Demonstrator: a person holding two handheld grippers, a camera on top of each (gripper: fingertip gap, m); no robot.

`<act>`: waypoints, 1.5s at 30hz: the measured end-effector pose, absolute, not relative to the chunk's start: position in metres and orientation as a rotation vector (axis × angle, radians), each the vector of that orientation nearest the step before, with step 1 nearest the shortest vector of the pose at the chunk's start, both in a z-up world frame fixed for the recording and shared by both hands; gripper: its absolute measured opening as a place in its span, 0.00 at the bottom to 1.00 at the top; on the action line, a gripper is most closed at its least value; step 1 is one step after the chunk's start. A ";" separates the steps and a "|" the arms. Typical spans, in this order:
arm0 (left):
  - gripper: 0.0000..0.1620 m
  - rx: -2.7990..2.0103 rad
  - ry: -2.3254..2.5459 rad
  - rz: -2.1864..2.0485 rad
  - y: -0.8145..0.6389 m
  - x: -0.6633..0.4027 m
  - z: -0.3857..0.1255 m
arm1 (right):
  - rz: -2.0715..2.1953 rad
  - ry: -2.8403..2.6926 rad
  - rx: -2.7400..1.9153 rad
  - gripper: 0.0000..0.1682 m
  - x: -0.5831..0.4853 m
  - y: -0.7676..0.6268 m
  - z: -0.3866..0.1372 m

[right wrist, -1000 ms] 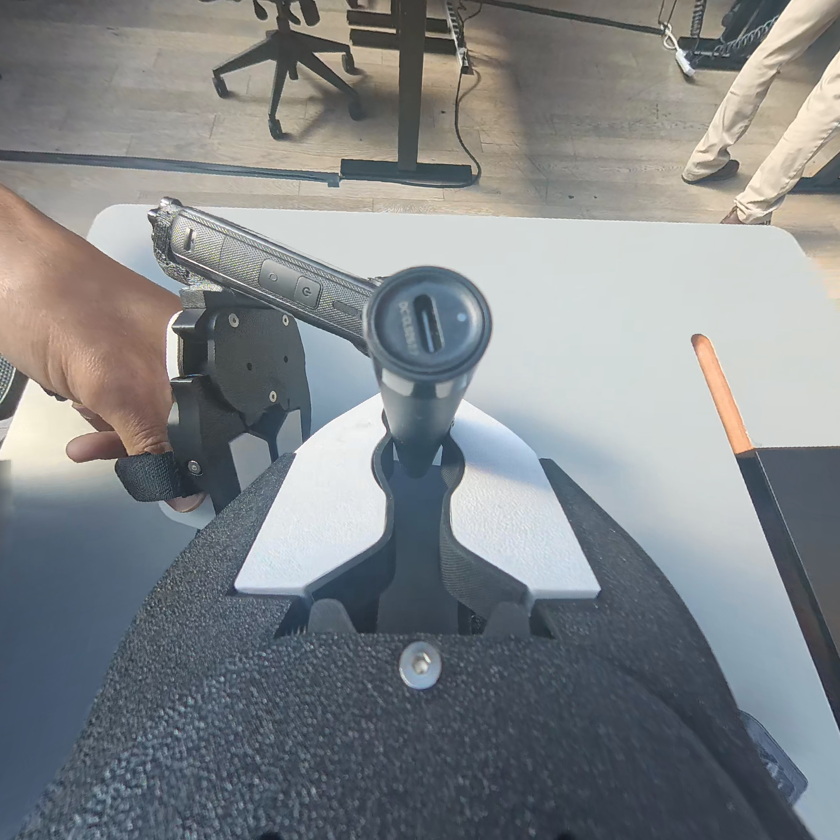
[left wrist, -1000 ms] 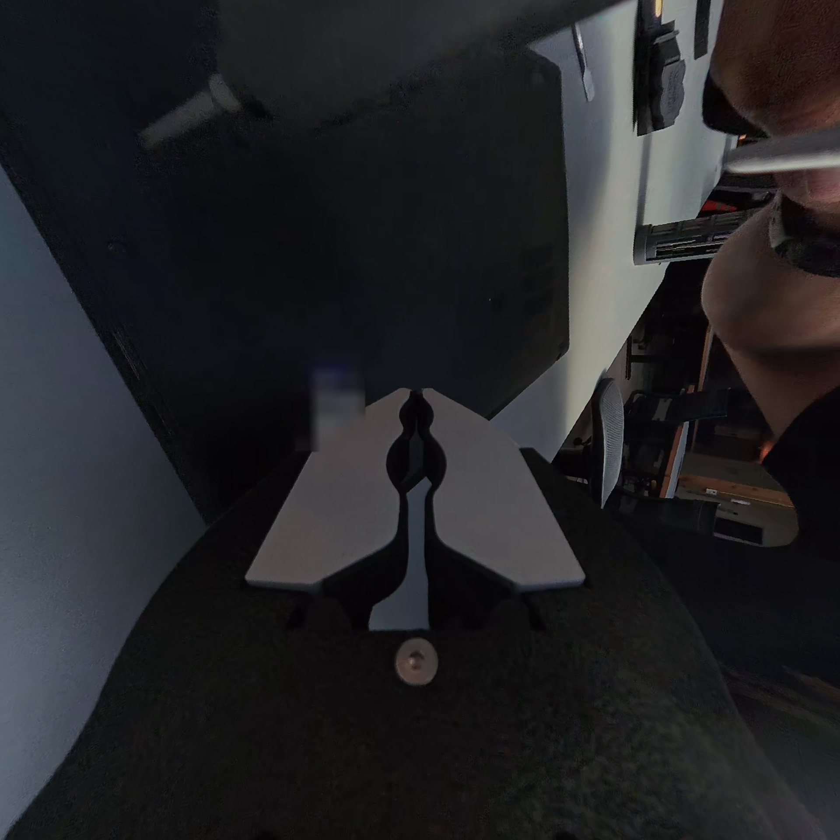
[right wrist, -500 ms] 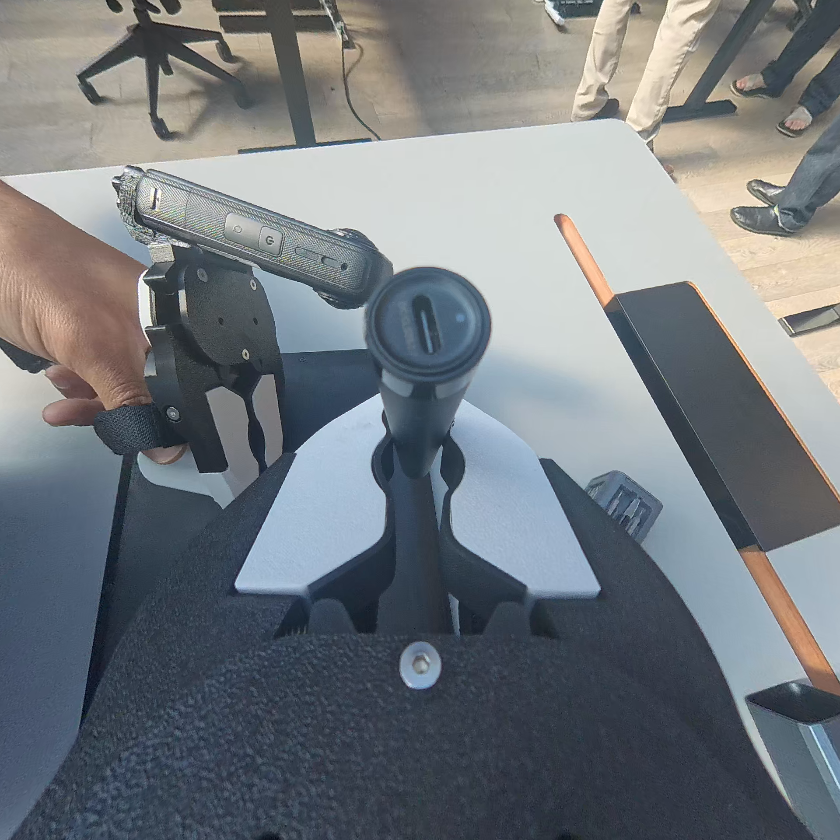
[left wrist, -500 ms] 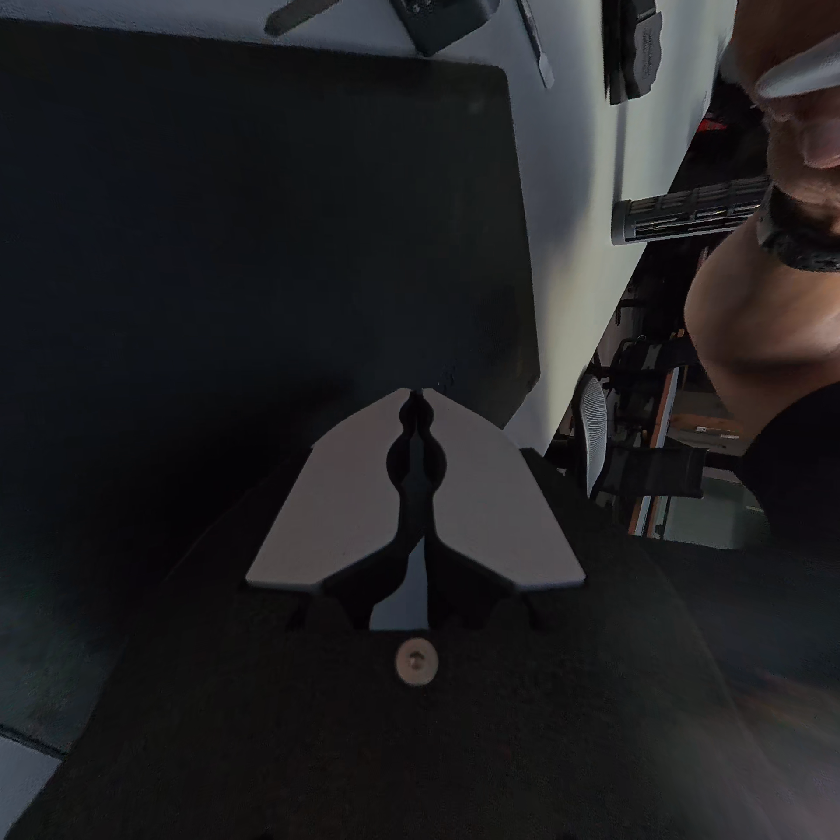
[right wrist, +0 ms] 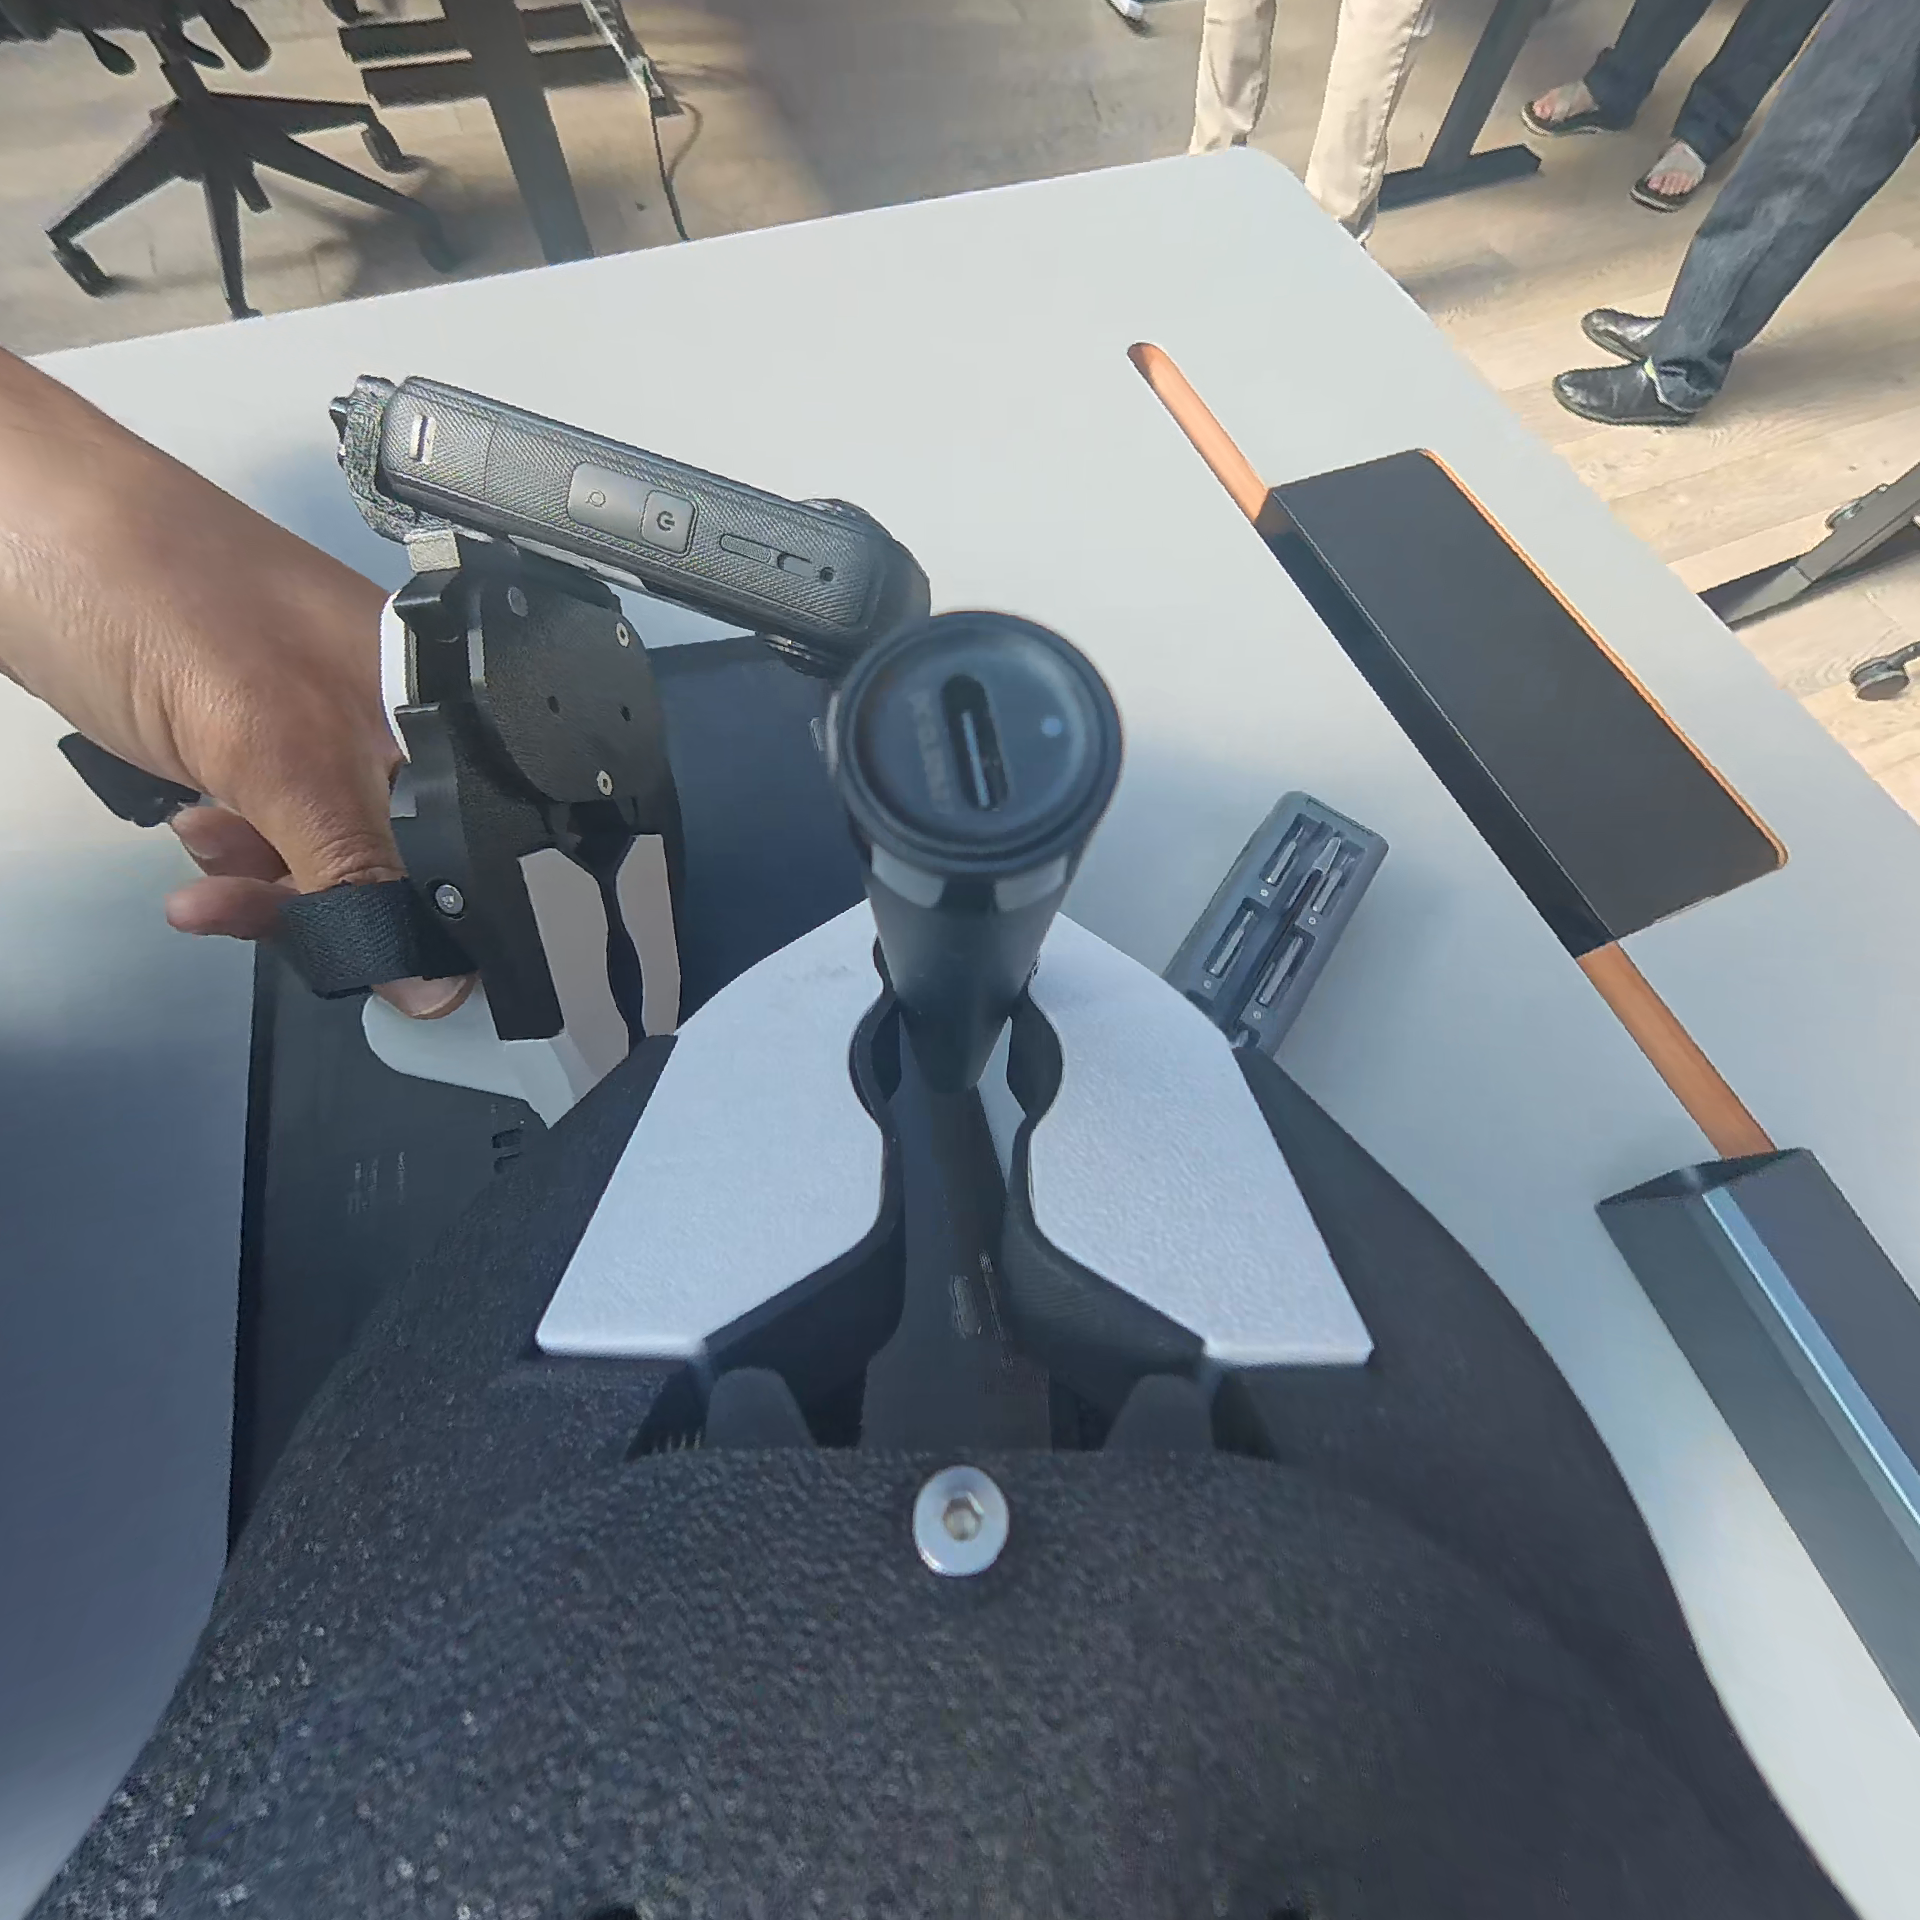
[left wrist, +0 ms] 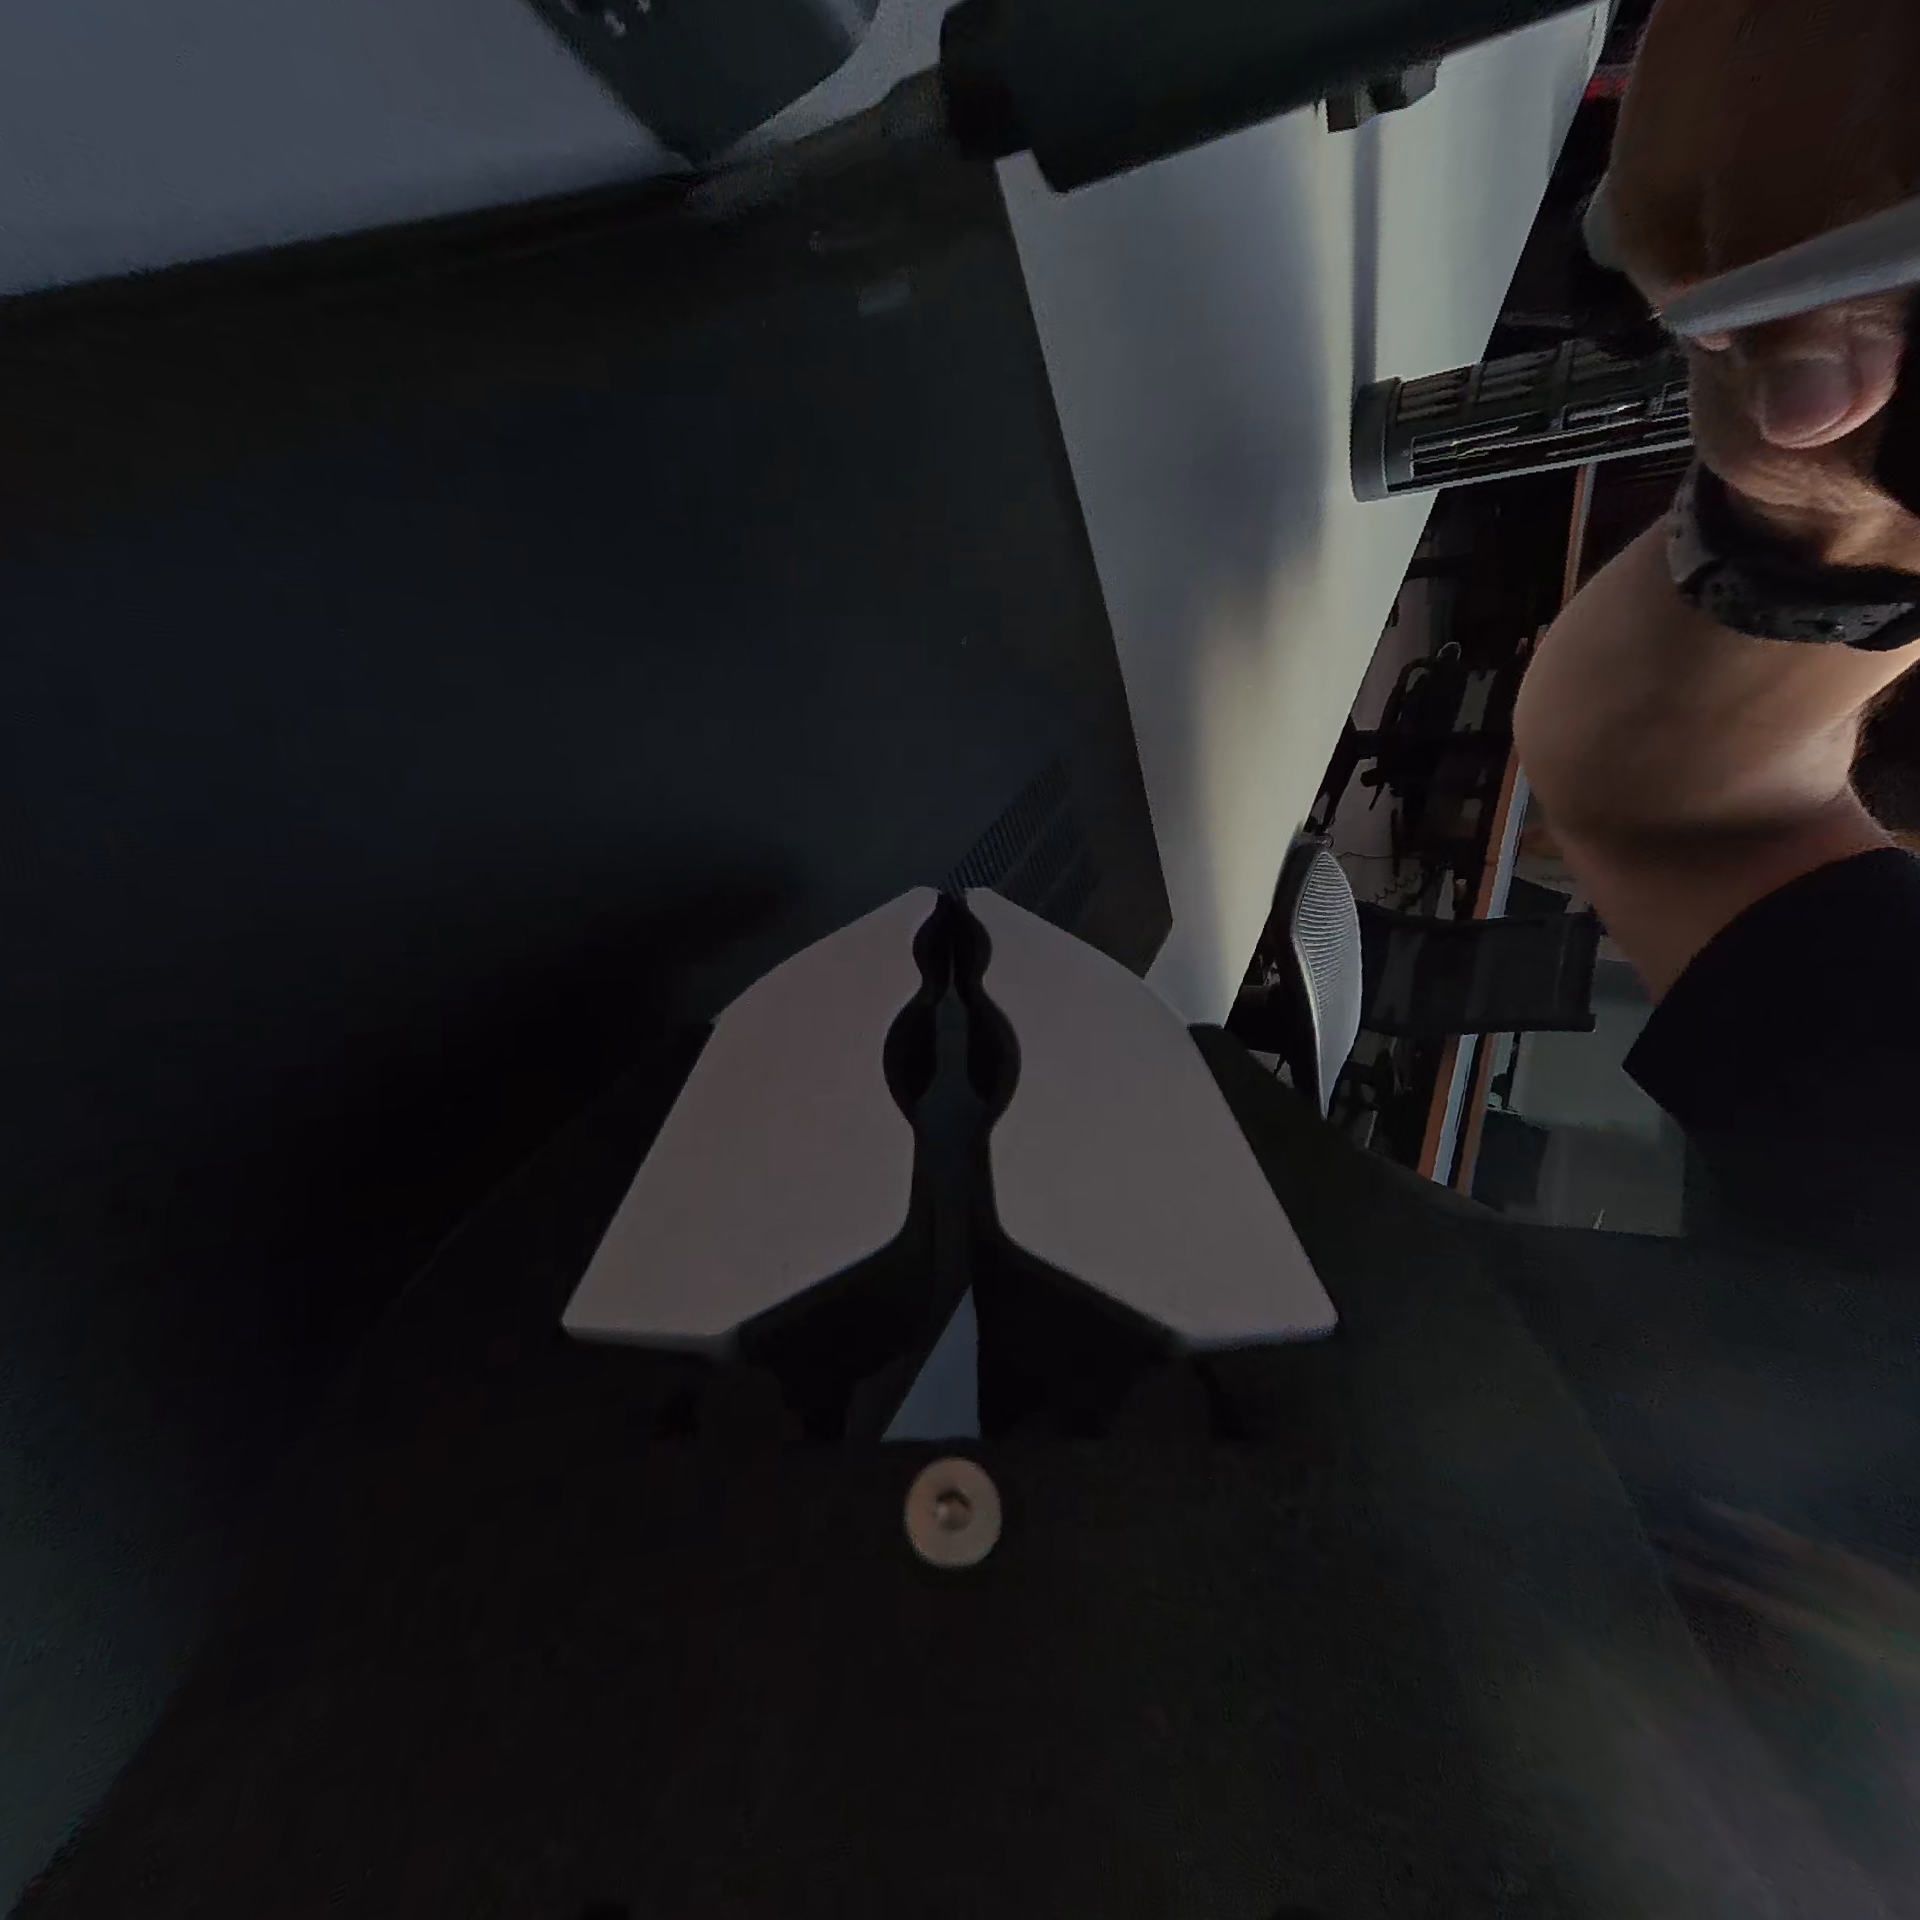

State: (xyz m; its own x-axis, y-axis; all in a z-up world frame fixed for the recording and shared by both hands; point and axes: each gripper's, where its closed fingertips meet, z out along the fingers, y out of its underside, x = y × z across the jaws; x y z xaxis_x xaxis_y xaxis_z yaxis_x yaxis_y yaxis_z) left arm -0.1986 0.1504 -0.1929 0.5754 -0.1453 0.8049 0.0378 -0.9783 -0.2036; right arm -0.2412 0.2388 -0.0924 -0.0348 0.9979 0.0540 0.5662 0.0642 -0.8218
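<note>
My right gripper (right wrist: 951, 982) is shut on a black cylindrical power screwdriver (right wrist: 975, 746), whose round end cap with a slot port points at the camera. My left gripper (left wrist: 948, 906) is shut and empty, with its tips close over a flat black device (left wrist: 520, 623) on the white table (left wrist: 1226, 520). In the right wrist view the left gripper (right wrist: 592, 935) is held by a hand (right wrist: 208, 665) and points down at the same black device (right wrist: 343, 1143). A dark case of screwdriver bits (right wrist: 1283, 914) lies open just right of the screwdriver.
A long black tray with a wooden rim (right wrist: 1496, 665) lies on the table's right side, and a grey box (right wrist: 1787, 1309) is nearer. The bit case (left wrist: 1517, 436) and a hand (left wrist: 1714, 727) show at the right of the left wrist view. People's legs (right wrist: 1766, 208) stand beyond the table. The grippers' ends are close to 15 cm from one another.
The right gripper has swung right with the screwdriver, bringing the tray, bit case and grey box into view. The left gripper has shifted over the black device and stays shut.
</note>
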 end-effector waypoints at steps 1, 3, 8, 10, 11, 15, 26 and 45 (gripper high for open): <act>0.00 -2.611 0.104 -1.364 0.151 -0.194 -0.193 | 0.818 -1.671 -1.588 0.10 -0.234 0.241 -0.093; 0.00 -2.617 0.130 -1.368 0.154 -0.185 -0.194 | 0.803 -1.647 -1.609 0.10 -0.218 0.245 -0.094; 0.00 -2.621 0.182 -1.382 0.165 -0.163 -0.193 | 0.767 -1.593 -1.657 0.10 -0.183 0.253 -0.095; 0.00 -2.620 0.201 -1.382 0.170 -0.155 -0.191 | 0.755 -1.575 -1.672 0.10 -0.170 0.256 -0.096; 0.00 -2.618 0.211 -1.377 0.174 -0.152 -0.190 | 0.749 -1.565 -1.678 0.10 -0.165 0.257 -0.097; 0.00 -2.624 0.241 -1.363 0.184 -0.140 -0.189 | 0.754 -1.546 -1.689 0.10 -0.149 0.256 -0.098; 0.00 -2.649 0.319 -1.436 0.141 -0.108 -0.192 | 0.829 -1.594 -1.719 0.10 -0.120 0.207 -0.113; 0.00 -2.642 0.316 -1.454 0.120 -0.100 -0.195 | 0.783 -1.634 -1.727 0.10 -0.119 0.202 -0.120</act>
